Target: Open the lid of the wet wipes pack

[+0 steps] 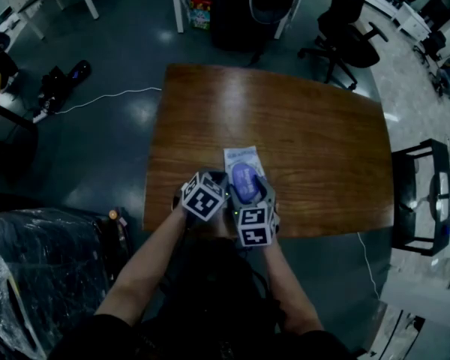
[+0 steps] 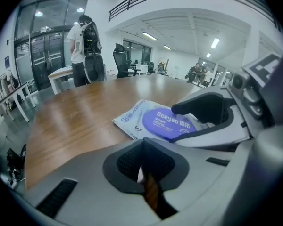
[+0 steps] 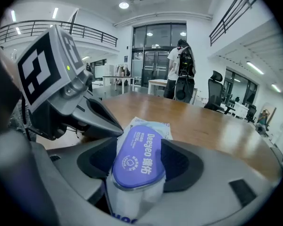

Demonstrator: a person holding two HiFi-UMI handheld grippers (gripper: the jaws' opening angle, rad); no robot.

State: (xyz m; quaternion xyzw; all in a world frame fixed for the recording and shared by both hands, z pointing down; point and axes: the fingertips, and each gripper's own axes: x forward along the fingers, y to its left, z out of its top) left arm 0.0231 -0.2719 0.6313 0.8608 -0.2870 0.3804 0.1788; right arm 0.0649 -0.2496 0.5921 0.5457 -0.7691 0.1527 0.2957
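Observation:
A white wet wipes pack [image 1: 240,158] with a purple oval lid [image 1: 246,180] lies near the front edge of the wooden table [image 1: 307,141]. The lid [image 3: 139,157] lies flat on the pack. My right gripper [image 1: 252,191] stands open, with one black pad [image 3: 181,164] on each side of the lid. My left gripper [image 1: 219,180] sits at the pack's left side. In the left gripper view its jaws [image 2: 142,163] are shut, and a thin white sliver of the wrapper shows between the pads. The grippers hide the pack's near end.
Most of the table's surface beyond the pack is bare wood. Office chairs [image 1: 345,21] stand behind the table, a black cart [image 1: 424,201] at its right, and a plastic-wrapped bundle [image 1: 30,276] at the lower left. A person with a backpack [image 3: 181,74] stands far off.

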